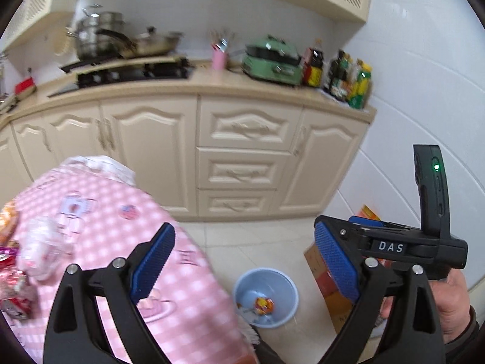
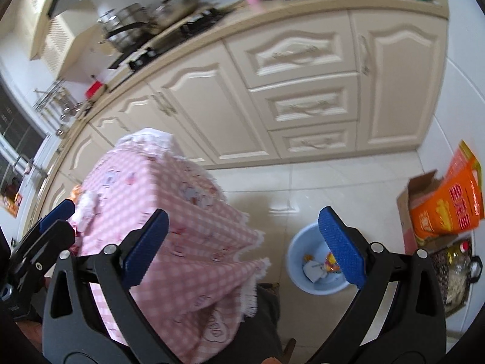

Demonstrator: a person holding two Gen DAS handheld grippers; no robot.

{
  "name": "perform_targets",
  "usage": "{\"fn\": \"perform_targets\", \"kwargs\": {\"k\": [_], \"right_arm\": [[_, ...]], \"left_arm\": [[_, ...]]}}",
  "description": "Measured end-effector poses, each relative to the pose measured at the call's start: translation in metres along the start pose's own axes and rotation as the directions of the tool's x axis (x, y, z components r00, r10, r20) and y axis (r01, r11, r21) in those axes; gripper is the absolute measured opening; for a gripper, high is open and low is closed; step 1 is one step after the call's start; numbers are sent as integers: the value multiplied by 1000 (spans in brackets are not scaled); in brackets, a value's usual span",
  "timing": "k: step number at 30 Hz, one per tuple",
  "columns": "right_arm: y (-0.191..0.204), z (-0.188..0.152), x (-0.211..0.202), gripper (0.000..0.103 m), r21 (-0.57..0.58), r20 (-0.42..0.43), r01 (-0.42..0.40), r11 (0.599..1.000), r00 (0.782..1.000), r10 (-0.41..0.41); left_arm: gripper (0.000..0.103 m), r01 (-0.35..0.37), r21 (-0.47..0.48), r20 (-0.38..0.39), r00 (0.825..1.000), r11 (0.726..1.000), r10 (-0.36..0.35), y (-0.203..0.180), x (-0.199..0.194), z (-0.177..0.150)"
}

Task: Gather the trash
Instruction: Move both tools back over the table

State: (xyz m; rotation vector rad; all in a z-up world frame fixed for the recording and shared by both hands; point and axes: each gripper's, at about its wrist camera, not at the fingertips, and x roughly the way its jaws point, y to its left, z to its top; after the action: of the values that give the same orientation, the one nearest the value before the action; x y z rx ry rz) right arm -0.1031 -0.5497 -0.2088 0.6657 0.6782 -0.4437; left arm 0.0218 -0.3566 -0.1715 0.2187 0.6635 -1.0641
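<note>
A light blue bin (image 1: 266, 300) stands on the floor beside the table and holds a few colourful wrappers (image 1: 264, 305); it also shows in the right wrist view (image 2: 315, 265). Several wrappers and a crumpled clear bag (image 1: 39, 245) lie on the pink checked tablecloth (image 1: 121, 212) at the left. My left gripper (image 1: 245, 261) is open and empty above the table's edge. My right gripper (image 2: 242, 245) is open and empty, above the floor between the table (image 2: 182, 212) and the bin. The right gripper shows in the left wrist view (image 1: 394, 242).
Cream kitchen cabinets (image 1: 236, 151) line the back, with a stove, pots, a green appliance and bottles on the counter. A cardboard box with an orange bag (image 2: 448, 206) and a dark basket (image 2: 454, 270) stand by the right wall. The floor is white tile.
</note>
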Motion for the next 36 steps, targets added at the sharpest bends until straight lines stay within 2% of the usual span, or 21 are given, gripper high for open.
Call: {"fn": "perform_targets", "kwargs": {"k": [8, 11, 13, 16, 20, 21, 27, 29, 32, 33, 35, 36], "right_arm": [[77, 2, 6, 97, -114, -7, -105, 988, 995, 104], [106, 0, 12, 97, -167, -24, -130, 977, 991, 128], [128, -2, 18, 97, -210, -45, -154, 965, 988, 148], [156, -5, 26, 97, -264, -64, -176, 949, 984, 164], [193, -11, 41, 97, -317, -96, -209, 925, 978, 188], [200, -13, 44, 97, -326, -103, -214, 921, 976, 190], [252, -26, 77, 97, -383, -176, -259, 887, 963, 205], [266, -30, 87, 97, -397, -197, -269, 877, 959, 205], [284, -35, 99, 97, -413, -219, -281, 866, 954, 206], [288, -37, 102, 97, -417, -224, -284, 863, 953, 205], [298, -39, 108, 97, -427, -235, -287, 858, 951, 202], [302, -40, 112, 97, -434, -239, -287, 854, 951, 198]], "left_arm": [[91, -121, -61, 110, 986, 991, 127, 51, -62, -2], [91, -176, -107, 137, 972, 979, 190, 76, -87, -9], [91, -224, -146, 156, 957, 964, 246, 95, -106, -16], [91, -314, -199, 170, 922, 928, 348, 127, -131, -30], [91, -474, -265, 157, 838, 840, 523, 170, -169, -56], [91, -513, -288, 140, 813, 809, 565, 186, -179, -65], [91, -603, -383, 34, 748, 700, 663, 259, -205, -98], [91, -606, -405, -1, 749, 685, 662, 279, -205, -109], [91, -587, -446, -48, 769, 675, 637, 307, -200, -126], [91, -573, -456, -63, 784, 681, 618, 317, -195, -133], [91, -566, -465, -95, 797, 681, 597, 329, -184, -140], [91, -554, -469, -113, 810, 687, 576, 336, -174, -145]]}}
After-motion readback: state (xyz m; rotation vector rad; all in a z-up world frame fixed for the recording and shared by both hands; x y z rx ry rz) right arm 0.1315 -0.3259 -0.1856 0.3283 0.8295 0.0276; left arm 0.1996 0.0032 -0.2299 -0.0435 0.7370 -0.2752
